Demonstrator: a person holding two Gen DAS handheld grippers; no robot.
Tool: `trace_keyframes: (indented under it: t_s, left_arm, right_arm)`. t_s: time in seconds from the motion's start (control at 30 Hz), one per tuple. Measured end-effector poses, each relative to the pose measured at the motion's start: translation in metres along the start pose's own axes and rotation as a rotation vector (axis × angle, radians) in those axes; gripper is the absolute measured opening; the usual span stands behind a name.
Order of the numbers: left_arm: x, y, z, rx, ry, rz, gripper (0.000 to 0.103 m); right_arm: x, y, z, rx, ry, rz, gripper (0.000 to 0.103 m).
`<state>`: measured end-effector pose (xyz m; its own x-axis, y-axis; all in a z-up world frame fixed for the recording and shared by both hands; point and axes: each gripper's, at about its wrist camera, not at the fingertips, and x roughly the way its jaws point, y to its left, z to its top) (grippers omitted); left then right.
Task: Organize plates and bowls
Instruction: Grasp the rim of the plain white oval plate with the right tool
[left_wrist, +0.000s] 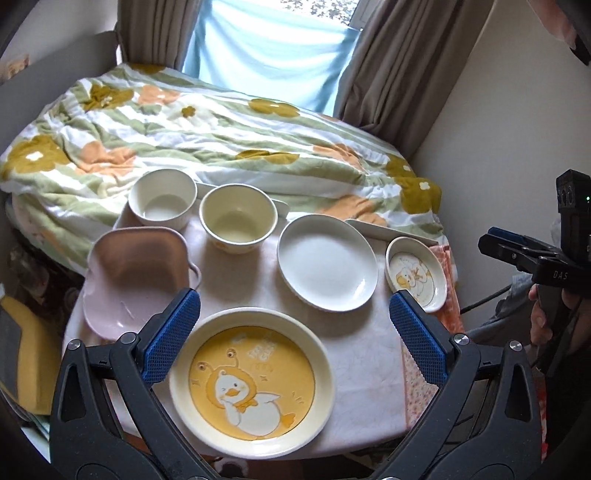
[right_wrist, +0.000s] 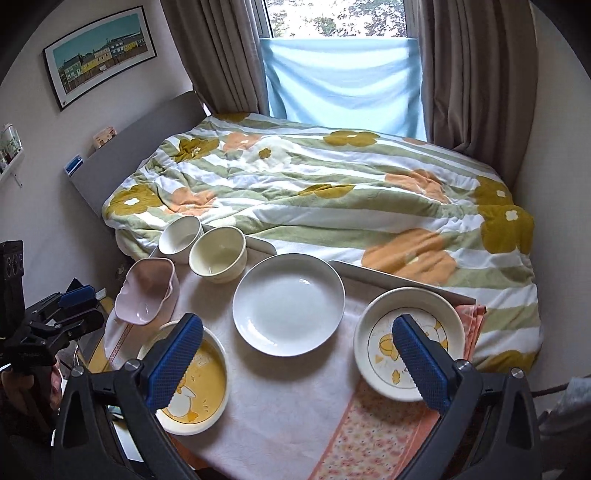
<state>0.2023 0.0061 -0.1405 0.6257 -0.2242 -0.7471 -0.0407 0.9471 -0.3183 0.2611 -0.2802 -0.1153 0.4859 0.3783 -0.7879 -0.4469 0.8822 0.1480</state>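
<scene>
1 framed picture (right_wrist: 99, 51); right view only

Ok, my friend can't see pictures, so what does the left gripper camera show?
The open left gripper hovers over a yellow duck plate on a small table. Behind it sit a white plate, a small duck dish, a pink bowl and two pale bowls, with a flowery bed beyond.

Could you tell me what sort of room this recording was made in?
Most likely a bedroom: a bed with a floral duvet fills the space beside the small table, under a curtained window.
</scene>
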Motion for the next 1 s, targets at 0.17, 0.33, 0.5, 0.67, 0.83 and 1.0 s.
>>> trace_keyframes:
  t_s: [0.17,0.33,0.5,0.67,0.83,1.0]
  left_arm:
    - [0.071,-0.002,0.003,-0.130,0.077,0.014,0.097]
    - [0.152,0.011,-0.001,-0.249,0.178,0.006,0.071]
    - [0.204,0.020,-0.009,-0.287,0.267,0.020,0.054]
    - [0.227,0.026,-0.017,-0.298,0.322,0.035,0.039]
    - [0.235,0.025,-0.018,-0.290,0.344,0.044,0.020]
    - [0.237,0.022,-0.021,-0.263,0.355,0.051,0.012]
  right_arm:
    - [0.059,-0.046,0.022,-0.056,0.107,0.142,0.097]
    - [0.137,-0.075,0.035,-0.098,0.243,0.247,0.067]
    - [0.213,-0.088,0.026,-0.118,0.386,0.311,0.046]
    - [0.247,-0.093,0.014,-0.143,0.458,0.346,0.033]
    - [0.252,-0.094,0.013,-0.170,0.465,0.373,0.019]
    - [0.255,-0.092,0.013,-0.206,0.469,0.391,0.013]
